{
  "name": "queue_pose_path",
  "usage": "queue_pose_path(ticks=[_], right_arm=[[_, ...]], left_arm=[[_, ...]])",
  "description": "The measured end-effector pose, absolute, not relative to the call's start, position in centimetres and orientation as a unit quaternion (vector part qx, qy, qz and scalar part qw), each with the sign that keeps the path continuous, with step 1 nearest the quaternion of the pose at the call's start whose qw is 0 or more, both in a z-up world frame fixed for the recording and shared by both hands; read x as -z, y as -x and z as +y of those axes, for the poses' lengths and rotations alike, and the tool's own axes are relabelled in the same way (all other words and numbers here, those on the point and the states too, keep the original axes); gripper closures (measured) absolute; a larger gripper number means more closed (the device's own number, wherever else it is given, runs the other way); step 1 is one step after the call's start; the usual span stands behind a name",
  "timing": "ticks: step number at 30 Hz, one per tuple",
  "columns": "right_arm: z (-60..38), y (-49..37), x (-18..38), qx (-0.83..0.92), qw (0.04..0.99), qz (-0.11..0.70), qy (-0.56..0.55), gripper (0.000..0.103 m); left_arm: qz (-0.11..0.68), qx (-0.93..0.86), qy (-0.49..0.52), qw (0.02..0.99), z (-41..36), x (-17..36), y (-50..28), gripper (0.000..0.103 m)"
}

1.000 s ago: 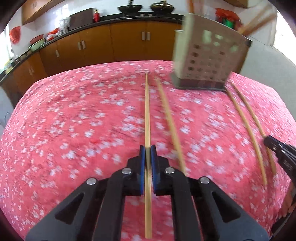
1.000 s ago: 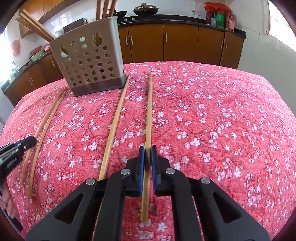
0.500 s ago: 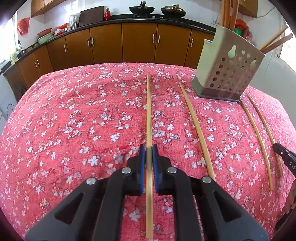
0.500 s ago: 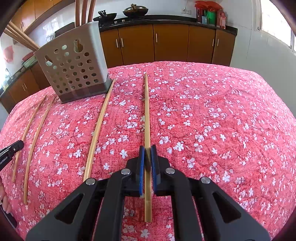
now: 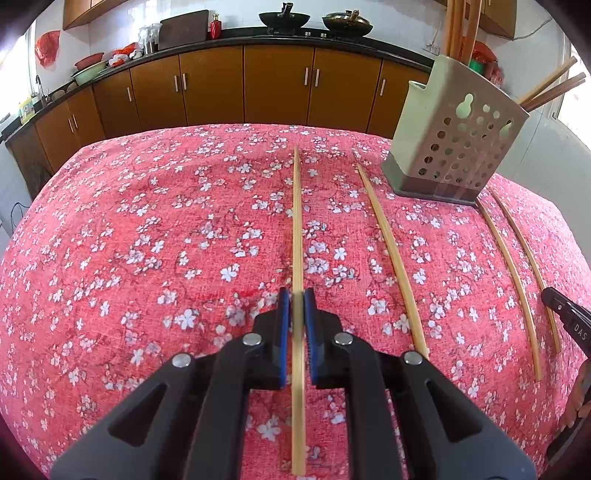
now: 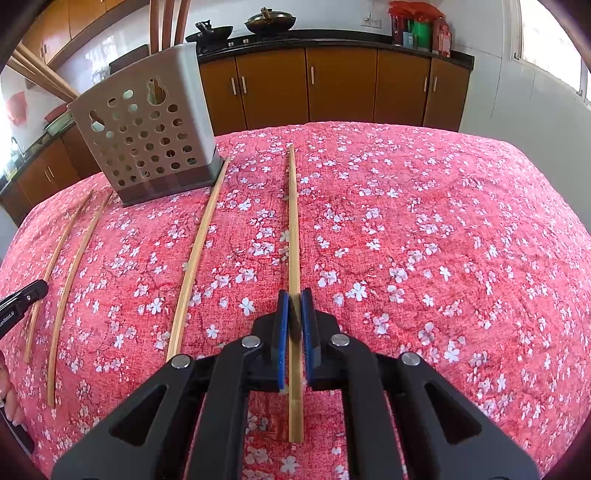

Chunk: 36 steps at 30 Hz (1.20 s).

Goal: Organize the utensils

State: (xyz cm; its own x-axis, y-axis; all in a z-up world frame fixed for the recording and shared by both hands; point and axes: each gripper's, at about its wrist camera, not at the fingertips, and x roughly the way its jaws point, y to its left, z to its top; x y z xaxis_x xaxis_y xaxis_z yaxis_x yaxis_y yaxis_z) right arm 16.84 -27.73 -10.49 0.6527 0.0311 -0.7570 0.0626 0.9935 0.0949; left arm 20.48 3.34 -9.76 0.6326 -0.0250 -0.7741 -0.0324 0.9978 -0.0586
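Observation:
In the left wrist view, my left gripper [image 5: 297,295] is shut on a bamboo chopstick [image 5: 297,221] that lies lengthwise on the red floral tablecloth [image 5: 147,240]. A second chopstick [image 5: 391,254] lies to its right. My right gripper [image 6: 294,295] is likewise shut on another chopstick [image 6: 293,221], with one more chopstick [image 6: 195,254] to its left. The perforated grey utensil holder [image 5: 454,147] [image 6: 147,136] stands at the far side between both pairs, with wooden sticks poking out of its top. Each gripper's tip shows at the edge of the other view: right gripper [image 5: 565,317], left gripper [image 6: 22,299].
Brown kitchen cabinets [image 5: 277,85] with a dark counter run behind the table, carrying woks [image 5: 284,16] and containers. A white wall [image 6: 517,110] stands to the right. A person's hand [image 5: 580,391] shows at the edge of the left wrist view.
The left gripper slid sideways to the left with its chopstick, widening the gap to the neighbouring chopstick, then held still. The right gripper barely moved.

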Motion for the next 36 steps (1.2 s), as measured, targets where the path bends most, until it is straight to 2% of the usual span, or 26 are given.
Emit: queue_pose_path(ticks=[36], right_arm=[[-27.72,-16.83,10.46,0.009,0.907,0.417,-0.057,0.094]], left_arm=[[0.428,-0.002,0.034,0.903,3.01,9.67,-20.55,0.091]])
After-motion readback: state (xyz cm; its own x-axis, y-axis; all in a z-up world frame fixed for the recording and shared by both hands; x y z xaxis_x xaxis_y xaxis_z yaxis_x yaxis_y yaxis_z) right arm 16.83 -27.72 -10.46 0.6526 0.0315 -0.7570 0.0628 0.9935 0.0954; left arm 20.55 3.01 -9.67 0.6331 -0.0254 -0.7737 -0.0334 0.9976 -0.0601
